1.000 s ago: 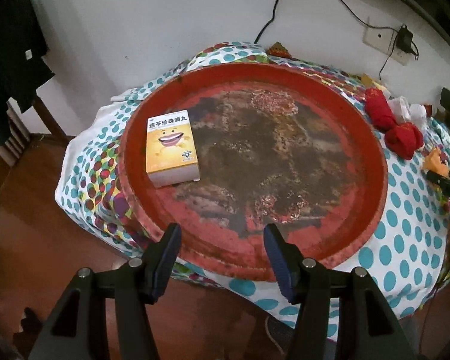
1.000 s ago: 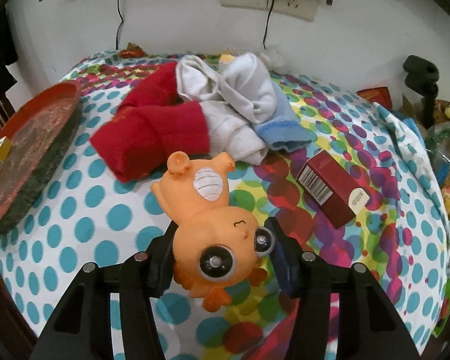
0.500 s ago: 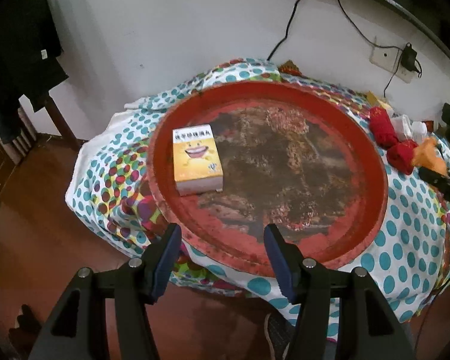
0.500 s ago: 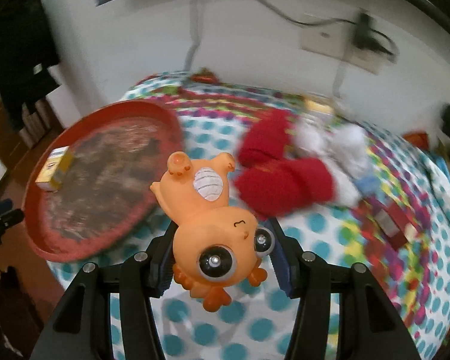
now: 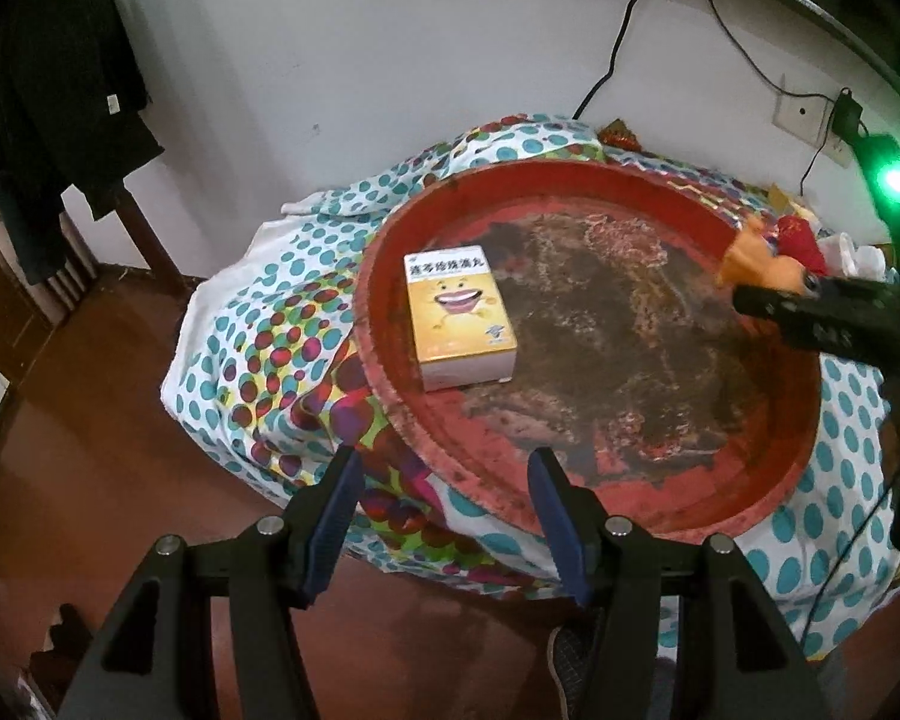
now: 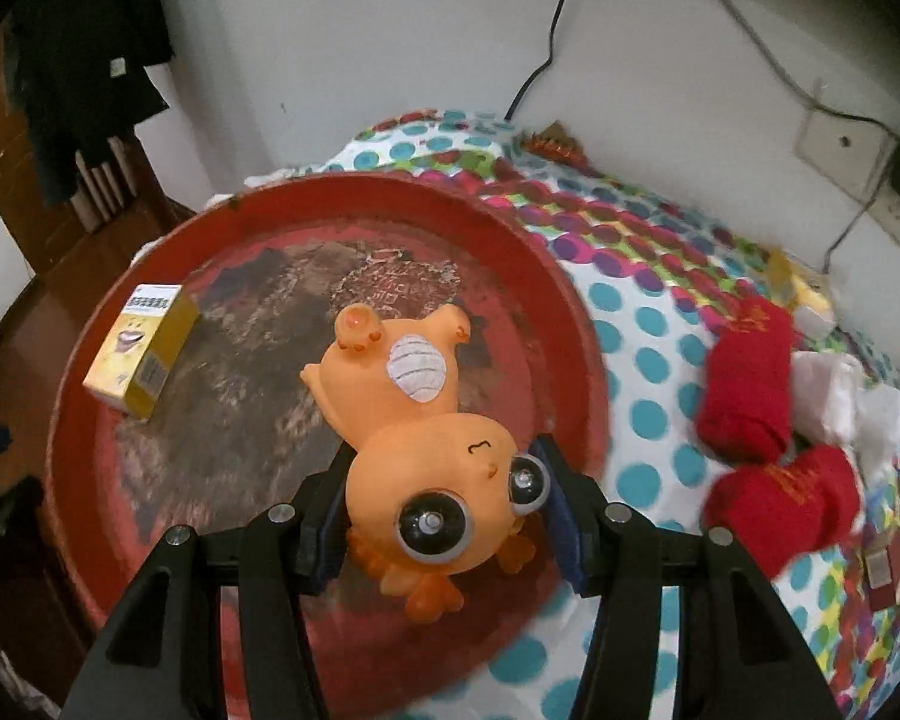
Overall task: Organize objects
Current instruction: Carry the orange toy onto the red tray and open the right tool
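Observation:
My right gripper is shut on an orange rubber toy animal, gripped by its big-eyed head and hanging over the near right part of the round red tray. A yellow medicine box lies flat in the tray's left part. In the left wrist view the same box lies in the tray, and my left gripper stands open and empty over the tray's near rim. The right gripper with the toy comes in over the tray's right rim.
The tray rests on a dotted tablecloth. Red socks and white socks lie on the cloth to the right of the tray. A wall with a socket and cables stands behind. Dark clothes hang at the left above a wooden floor.
My right gripper has carried the toy leftwards from above the socks to above the tray. The left gripper has drifted back a little, so the tray sits further right in its view.

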A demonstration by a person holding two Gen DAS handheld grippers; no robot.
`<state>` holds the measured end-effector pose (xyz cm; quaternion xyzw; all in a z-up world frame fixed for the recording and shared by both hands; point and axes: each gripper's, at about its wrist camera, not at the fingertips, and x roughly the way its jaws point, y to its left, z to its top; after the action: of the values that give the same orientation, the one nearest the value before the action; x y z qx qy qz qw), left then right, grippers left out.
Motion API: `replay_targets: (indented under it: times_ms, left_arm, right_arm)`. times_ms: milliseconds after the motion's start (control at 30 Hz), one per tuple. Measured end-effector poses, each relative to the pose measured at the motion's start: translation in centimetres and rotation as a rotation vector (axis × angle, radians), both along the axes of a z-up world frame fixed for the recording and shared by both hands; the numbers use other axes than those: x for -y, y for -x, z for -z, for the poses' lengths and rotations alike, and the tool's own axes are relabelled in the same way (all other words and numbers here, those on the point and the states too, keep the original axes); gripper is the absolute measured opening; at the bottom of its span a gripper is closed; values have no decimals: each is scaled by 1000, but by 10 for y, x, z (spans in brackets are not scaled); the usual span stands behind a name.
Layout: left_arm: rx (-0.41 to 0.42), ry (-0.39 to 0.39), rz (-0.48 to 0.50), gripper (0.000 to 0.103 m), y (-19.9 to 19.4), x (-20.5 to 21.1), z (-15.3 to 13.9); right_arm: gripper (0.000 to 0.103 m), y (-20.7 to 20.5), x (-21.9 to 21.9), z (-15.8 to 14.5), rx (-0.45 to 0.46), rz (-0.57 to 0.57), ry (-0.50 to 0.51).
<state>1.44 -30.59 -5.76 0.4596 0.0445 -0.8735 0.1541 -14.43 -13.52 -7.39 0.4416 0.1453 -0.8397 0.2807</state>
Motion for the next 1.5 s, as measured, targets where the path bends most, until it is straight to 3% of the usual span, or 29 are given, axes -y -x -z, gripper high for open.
replay_targets:
  times_ms: [300, 667, 1500]
  left_arm:
    - [16, -22, -24, 59, 0, 11, 6]
    - [29, 28, -30, 59, -1, 13, 7]
    - [33, 15, -30, 59, -2, 14, 7]
  right_arm:
    - [52, 32, 31, 1, -7, 9, -68]
    - [53, 59, 47, 16, 45, 47, -98]
    - [54, 60, 54, 32, 51, 40, -142]
